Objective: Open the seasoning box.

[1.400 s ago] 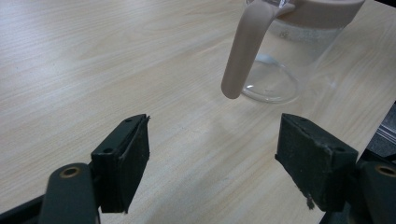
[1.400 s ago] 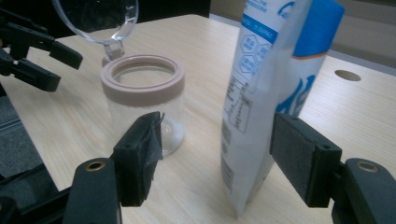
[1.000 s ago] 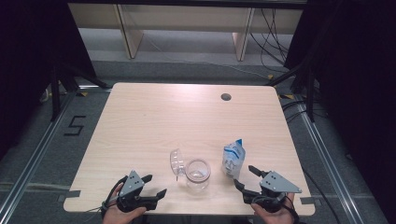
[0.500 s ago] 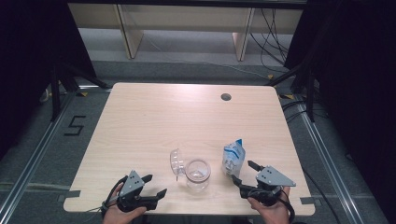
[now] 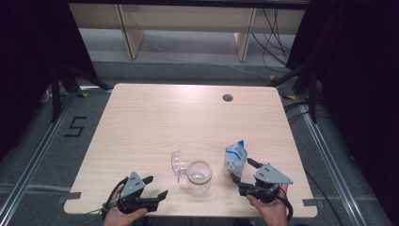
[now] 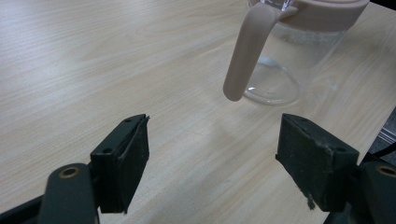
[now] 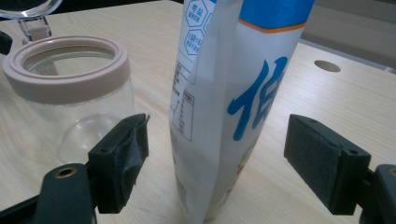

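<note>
A white and blue bag (image 5: 234,159) stands upright near the table's front edge, right of a clear glass jar (image 5: 199,175). The jar has a beige rim, and its hinged clear lid (image 5: 178,163) is flipped open to the left. In the right gripper view the bag (image 7: 224,93) stands between the jaws of my right gripper (image 7: 217,140). Those jaws have just been opening, and neither pad touches the bag. From above, my right gripper (image 5: 241,170) reaches the bag's base from the front right. My left gripper (image 5: 156,186) is open and empty, left of the jar (image 6: 289,56) and aimed at it.
The light wooden table (image 5: 164,117) has a round cable hole (image 5: 227,98) at its far right. Grey floor with metal rails surrounds it, with a "5" mark (image 5: 75,127) to the left. Wooden shelving and cables stand behind.
My right gripper has shifted a little left and forward, so the bag now stands between its jaws, which have widened slightly. My left gripper, the jar and the bag have not moved.
</note>
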`<state>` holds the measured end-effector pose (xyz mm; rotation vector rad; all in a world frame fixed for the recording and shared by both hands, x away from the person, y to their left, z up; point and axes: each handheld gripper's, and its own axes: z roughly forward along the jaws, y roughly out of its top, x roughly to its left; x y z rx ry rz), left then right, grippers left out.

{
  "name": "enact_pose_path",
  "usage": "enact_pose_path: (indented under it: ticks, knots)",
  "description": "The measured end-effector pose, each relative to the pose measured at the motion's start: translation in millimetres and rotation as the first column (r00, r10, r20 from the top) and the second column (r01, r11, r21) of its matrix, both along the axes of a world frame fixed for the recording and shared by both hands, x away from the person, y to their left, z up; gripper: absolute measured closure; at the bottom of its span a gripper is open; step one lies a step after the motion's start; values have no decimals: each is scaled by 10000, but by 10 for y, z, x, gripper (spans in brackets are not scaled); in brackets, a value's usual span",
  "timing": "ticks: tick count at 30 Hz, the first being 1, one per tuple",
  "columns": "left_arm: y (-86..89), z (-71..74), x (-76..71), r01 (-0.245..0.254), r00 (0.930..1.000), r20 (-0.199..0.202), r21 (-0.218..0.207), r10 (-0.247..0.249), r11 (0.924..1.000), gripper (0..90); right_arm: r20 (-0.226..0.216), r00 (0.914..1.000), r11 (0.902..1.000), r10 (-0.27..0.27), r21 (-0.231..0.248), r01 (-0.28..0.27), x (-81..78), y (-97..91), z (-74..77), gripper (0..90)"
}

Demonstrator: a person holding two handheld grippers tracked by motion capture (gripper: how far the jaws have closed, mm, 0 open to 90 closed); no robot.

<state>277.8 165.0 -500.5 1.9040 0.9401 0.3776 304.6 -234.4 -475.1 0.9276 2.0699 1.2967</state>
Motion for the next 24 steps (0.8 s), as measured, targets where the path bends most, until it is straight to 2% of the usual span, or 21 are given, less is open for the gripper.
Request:
enact_pose_path:
  ticks: [1,3,4,5,8,11,12,14,15,16,18,20,22,23,24]
  knots:
    - [5,1,2,27,10000,-4,58,-27,10000,246,302,9995,9998,71,-213,-65,23,-11,0,224]
    - [0,1,0,-1,10000,-10,-10,1,10000,244,71,10000,10000,-1,1,1,19,14,-10,221]
    - [-1,2,-1,-13,10000,-12,-18,13,10000,243,341,9993,9999,146,-82,-143,44,14,-18,219]
    - [-1,2,0,-16,10000,-14,-20,16,10000,241,138,9998,9999,111,-87,-110,41,19,-20,218]
    - [-2,3,1,-6,10000,-7,-21,6,10000,241,-42,9999,9999,163,41,-163,58,51,-42,217]
    - [-4,0,2,-51,10000,-71,-27,51,10000,240,374,9992,9999,102,-137,-97,81,64,-47,214]
    - [1,-1,12,80,10000,-19,-17,-80,10000,239,66,9999,9999,105,6,-105,71,81,-49,210]
    - [-5,-5,12,2,9999,-128,-93,-3,10000,239,460,9988,9997,167,-211,-157,108,88,-61,209]
    - [-4,-4,12,27,9999,-111,-73,-28,10000,239,108,9998,9998,193,-75,-192,103,110,-74,205]
    - [-5,-5,11,20,9999,-120,-88,-21,10000,239,391,9991,9997,172,-202,-164,124,112,-82,201]
    - [-4,-5,13,-21,9999,-142,-128,19,9999,239,239,9997,9999,94,-45,-93,131,136,-104,200]
    - [-6,-7,14,-59,9999,-118,-158,57,9999,239,591,9982,9994,122,-329,-103,176,119,-110,202]
    - [-8,-6,15,-34,9999,-109,-141,32,9999,239,341,9994,10000,60,-56,-58,188,126,-127,202]
    - [-9,-5,15,-24,9999,-108,-135,22,9999,239,33,10000,10000,-28,-52,28,180,126,-126,202]
    - [-13,-6,18,-1,9999,-104,-145,0,9999,239,13,9999,9999,-106,111,105,185,130,-136,202]
